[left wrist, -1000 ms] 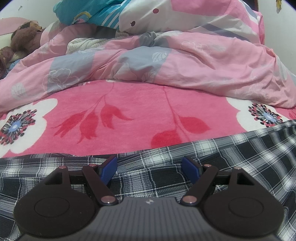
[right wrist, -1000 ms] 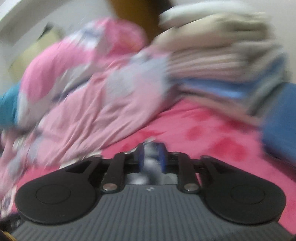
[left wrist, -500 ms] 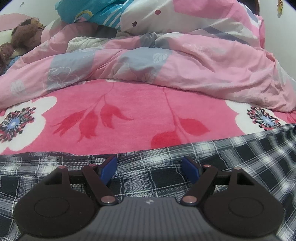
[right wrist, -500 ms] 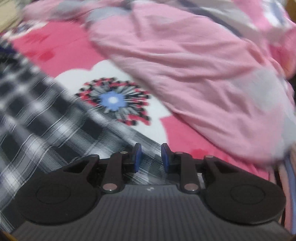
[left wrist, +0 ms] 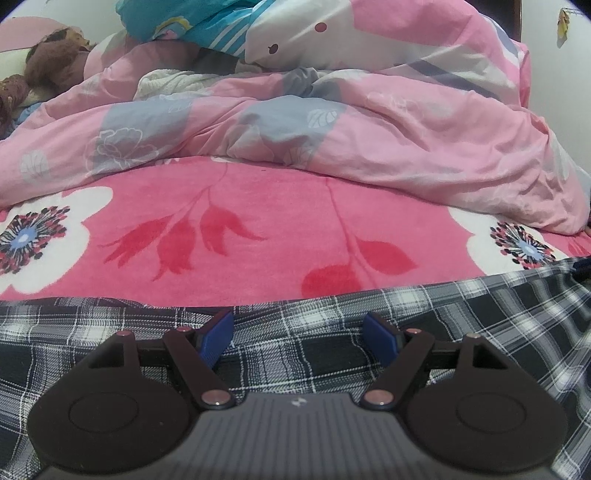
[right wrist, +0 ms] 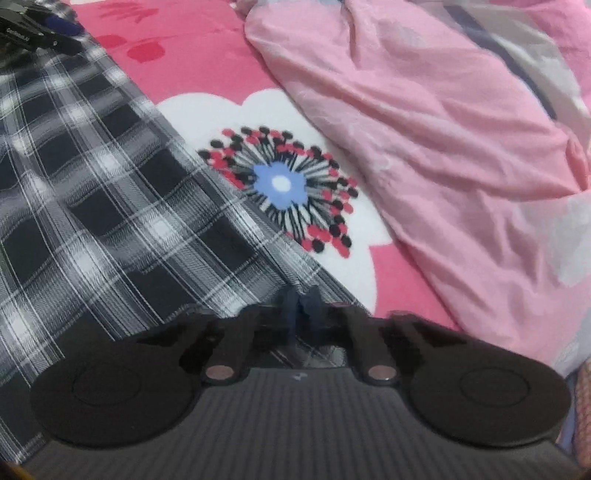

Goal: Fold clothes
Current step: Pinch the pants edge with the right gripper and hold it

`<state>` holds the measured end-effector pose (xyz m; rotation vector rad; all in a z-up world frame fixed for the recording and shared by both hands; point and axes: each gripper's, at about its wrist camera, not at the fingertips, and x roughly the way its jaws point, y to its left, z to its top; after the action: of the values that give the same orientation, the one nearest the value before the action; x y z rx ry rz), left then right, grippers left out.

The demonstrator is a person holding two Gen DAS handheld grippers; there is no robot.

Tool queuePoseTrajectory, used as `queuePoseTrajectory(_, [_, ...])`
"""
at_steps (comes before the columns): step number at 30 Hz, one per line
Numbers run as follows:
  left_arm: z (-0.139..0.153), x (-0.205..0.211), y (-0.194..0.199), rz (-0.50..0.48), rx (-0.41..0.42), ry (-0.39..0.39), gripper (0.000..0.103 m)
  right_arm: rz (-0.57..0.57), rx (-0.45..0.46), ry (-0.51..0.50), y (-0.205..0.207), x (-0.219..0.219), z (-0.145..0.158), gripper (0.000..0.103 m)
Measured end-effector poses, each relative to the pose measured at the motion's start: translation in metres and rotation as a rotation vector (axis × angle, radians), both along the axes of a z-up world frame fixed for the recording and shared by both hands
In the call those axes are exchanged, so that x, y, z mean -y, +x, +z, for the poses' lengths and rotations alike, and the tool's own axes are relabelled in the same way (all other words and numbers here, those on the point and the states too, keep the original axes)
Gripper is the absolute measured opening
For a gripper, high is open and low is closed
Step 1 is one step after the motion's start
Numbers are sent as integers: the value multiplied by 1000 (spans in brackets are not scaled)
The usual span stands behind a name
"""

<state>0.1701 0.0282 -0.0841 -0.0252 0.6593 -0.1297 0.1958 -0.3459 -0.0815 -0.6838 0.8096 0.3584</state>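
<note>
Pink floral bedspread, plaid garment — no legible writing

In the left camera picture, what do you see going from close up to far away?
Left hand-held gripper → checked garment → pink flowery blanket → crumpled pink duvet → blue and white bedding

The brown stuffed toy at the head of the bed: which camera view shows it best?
The left wrist view. The brown stuffed toy lies at its top left, beside the pink quilt. The right wrist view does not show it at all, only the plaid garment, blanket and quilt.
</note>
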Motion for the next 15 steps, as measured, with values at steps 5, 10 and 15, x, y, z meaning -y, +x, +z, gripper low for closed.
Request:
queuePoseTrajectory(5, [0, 0, 0, 2, 0, -3, 78, -49, 71, 1, 4, 4, 9, 0])
queuePoseTrajectory(10, [0, 0, 0, 2, 0, -4, 78, -100, 104, 5, 12, 11, 9, 0])
queuePoseTrajectory(15, [0, -1, 0, 2, 0, -4, 78, -109, 130, 78, 5, 19, 13, 1])
